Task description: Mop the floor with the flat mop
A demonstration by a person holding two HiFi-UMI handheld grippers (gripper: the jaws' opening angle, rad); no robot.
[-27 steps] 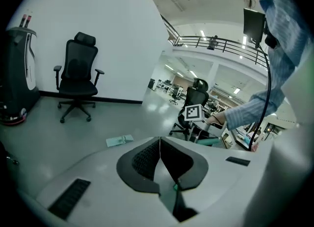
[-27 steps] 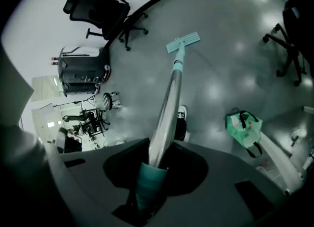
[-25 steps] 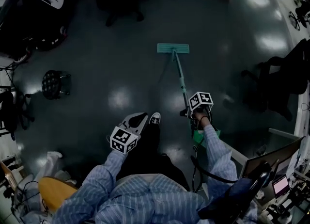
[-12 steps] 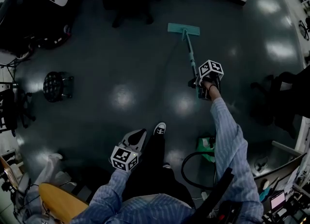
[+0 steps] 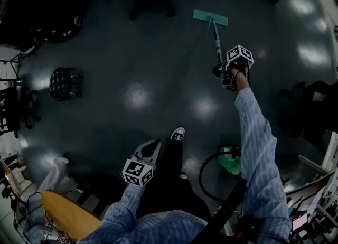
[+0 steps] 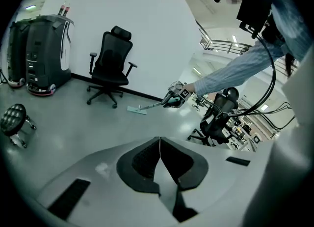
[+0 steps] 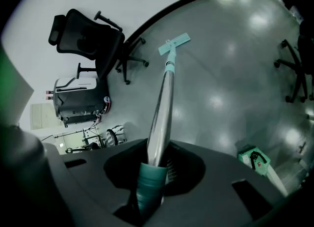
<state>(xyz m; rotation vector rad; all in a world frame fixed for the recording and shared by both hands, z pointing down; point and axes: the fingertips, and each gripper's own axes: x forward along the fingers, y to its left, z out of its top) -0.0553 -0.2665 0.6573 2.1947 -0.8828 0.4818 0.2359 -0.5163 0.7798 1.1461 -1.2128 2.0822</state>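
The flat mop has a teal head (image 5: 210, 17) lying on the dark floor far ahead, near a black office chair (image 7: 93, 39). Its shaft (image 5: 216, 41) runs back to my right gripper (image 5: 226, 75), which is shut on the teal handle grip (image 7: 148, 186) at full arm's reach. In the right gripper view the silver shaft (image 7: 162, 108) leads out to the mop head (image 7: 174, 43). My left gripper (image 5: 147, 151) hangs low by my leg, jaws shut with nothing between them. From the left gripper view the mop head (image 6: 136, 110) and the right gripper (image 6: 175, 95) show across the room.
A round black stool (image 5: 62, 83) stands at the left. A dark machine (image 6: 41, 54) sits by the wall. A green device (image 5: 230, 161) with a black hose lies near my right foot. Office chairs (image 5: 317, 105) stand at the right. My shoe (image 5: 178, 134) is on the floor.
My right arm has stretched forward, pushing the mop head away toward the far wall. The left gripper has stayed by my leg.
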